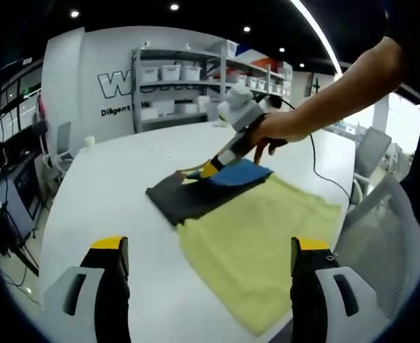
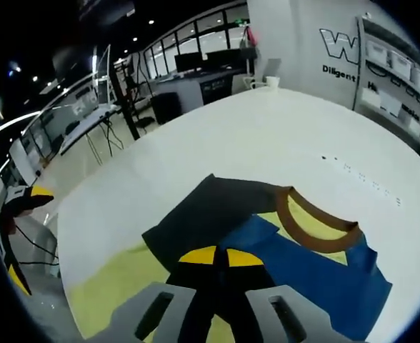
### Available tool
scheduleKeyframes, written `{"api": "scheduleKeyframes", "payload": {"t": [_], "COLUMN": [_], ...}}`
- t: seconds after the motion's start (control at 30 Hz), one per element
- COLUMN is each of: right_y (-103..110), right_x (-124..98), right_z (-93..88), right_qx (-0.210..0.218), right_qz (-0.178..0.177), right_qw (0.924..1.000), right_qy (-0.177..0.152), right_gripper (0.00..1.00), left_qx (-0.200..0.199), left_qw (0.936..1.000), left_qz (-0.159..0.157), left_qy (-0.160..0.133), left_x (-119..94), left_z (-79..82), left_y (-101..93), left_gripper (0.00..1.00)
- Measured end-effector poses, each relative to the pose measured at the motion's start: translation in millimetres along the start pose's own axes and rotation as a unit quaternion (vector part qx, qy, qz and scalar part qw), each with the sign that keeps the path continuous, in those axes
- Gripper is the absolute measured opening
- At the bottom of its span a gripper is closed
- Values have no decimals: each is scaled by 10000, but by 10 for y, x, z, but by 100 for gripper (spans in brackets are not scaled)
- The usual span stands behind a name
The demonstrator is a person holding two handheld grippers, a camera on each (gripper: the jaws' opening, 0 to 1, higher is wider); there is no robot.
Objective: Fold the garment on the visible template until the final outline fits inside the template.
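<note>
The garment (image 1: 256, 236) lies flat on the white table (image 1: 117, 193). It has a yellow body, a dark grey sleeve (image 1: 185, 196), a blue sleeve (image 1: 242, 174) and a brown collar (image 2: 306, 214). My left gripper (image 1: 210, 261) hovers open above the near table edge, short of the yellow hem, with nothing between its jaws. A hand holds my right gripper (image 1: 210, 169) with its tip down where the grey and blue parts meet. In the right gripper view its yellow-tipped jaws (image 2: 221, 256) are shut together on the fabric there. The left gripper (image 2: 21, 207) shows at that view's left edge.
Shelves with white bins (image 1: 174, 78) stand beyond the table's far end. Grey chairs (image 1: 381, 229) sit along the right side. A black cable (image 1: 324, 171) trails over the table near the hand. A white cup (image 2: 271, 82) stands at a far corner.
</note>
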State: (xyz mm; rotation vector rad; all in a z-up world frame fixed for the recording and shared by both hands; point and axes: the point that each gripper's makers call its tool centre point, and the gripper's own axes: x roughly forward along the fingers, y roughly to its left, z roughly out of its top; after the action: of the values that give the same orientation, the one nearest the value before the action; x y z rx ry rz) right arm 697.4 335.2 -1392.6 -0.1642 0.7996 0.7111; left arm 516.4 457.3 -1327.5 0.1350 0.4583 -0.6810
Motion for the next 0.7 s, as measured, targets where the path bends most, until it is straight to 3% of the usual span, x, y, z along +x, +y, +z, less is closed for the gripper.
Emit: {"api": "scheduleKeyframes", "payload": {"t": [0.17,0.43,0.53,0.7], "right_y": [81,282,278,211], "right_x": [35,86,67,-11], "right_z": [30,25,2,-16], "right_qx": [-88,-489,-873,-861], "right_qz": [-8,356,329,331], "right_qw": [9999,9981,9956,9957], "right_qy": [-108,-127,-85,-111], "right_gripper": [0,0,0,3], "left_qx": [-5,-56,-43,-49], "left_qw": [10000,9999,10000,10000], "left_qz": [14,75,74,67], "left_qy": [1,-46,-29,-48], "left_x": [-14,-34,-37,-25], "left_z": [3,2,-17,-10], "left_y": [5,42,41,39], "left_gripper": [91,92,92,91]}}
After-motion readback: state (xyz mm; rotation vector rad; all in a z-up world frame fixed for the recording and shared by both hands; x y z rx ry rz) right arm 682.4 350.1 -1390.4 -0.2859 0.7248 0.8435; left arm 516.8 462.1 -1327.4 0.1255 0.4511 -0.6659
